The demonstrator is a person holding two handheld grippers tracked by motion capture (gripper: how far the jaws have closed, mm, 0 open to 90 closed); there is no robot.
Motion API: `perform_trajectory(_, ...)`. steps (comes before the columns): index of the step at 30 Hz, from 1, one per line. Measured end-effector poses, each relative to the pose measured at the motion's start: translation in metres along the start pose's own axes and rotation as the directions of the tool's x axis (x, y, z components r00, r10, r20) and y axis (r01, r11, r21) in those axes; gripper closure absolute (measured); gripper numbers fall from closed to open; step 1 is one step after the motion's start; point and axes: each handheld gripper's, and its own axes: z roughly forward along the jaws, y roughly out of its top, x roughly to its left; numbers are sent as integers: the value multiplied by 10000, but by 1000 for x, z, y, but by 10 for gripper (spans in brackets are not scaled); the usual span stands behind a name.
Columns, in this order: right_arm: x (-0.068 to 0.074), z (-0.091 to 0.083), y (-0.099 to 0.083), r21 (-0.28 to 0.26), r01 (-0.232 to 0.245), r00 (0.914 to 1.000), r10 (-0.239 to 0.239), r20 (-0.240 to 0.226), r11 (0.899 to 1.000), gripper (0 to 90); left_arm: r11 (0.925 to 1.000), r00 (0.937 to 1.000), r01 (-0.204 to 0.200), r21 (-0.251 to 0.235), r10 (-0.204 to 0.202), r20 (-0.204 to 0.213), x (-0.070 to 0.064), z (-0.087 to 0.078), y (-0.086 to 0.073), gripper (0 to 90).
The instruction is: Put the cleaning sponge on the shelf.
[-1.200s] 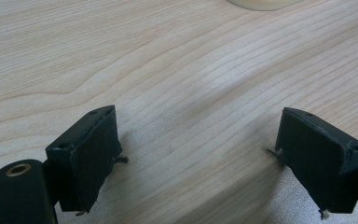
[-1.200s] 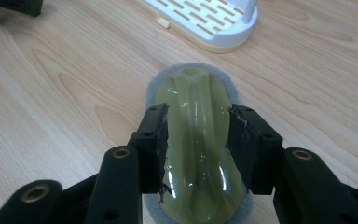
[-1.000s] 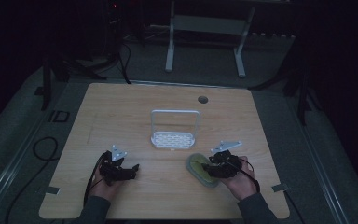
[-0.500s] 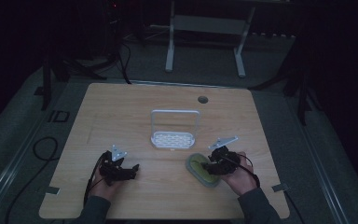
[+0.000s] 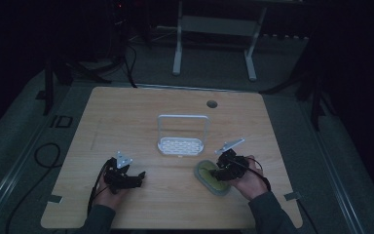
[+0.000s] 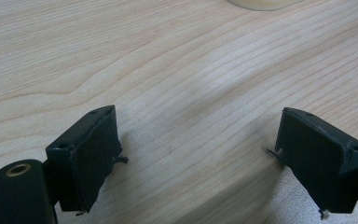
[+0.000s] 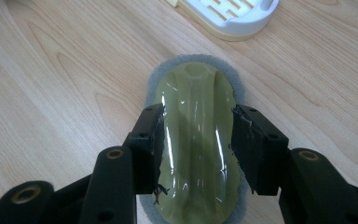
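An olive-green plastic scrubber on a grey sponge pad lies flat on the wooden table, at the front right in the high view. My right gripper comes at it from the near side, its two jaws pressed against the sides of the green grip, and a hand holds it. At the front left my left gripper rests low over bare wood. Its jaws stand wide apart with nothing between them.
A white slotted rack with a tall wire loop stands at the table's middle, just beyond the scrubber. A round cable hole sits near the far edge. A pale rim shows ahead of the left gripper.
My right gripper has slid a little to the left over the scrubber. The left gripper has stayed put.
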Motion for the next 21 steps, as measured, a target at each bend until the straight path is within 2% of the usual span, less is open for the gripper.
perform_trajectory(21, -2, 4, 8, 756, 187, 9998, -181, -83, 9970, 534, 10000, 10000, -9, 8, 9, 13, 0, 0, 0, 135)
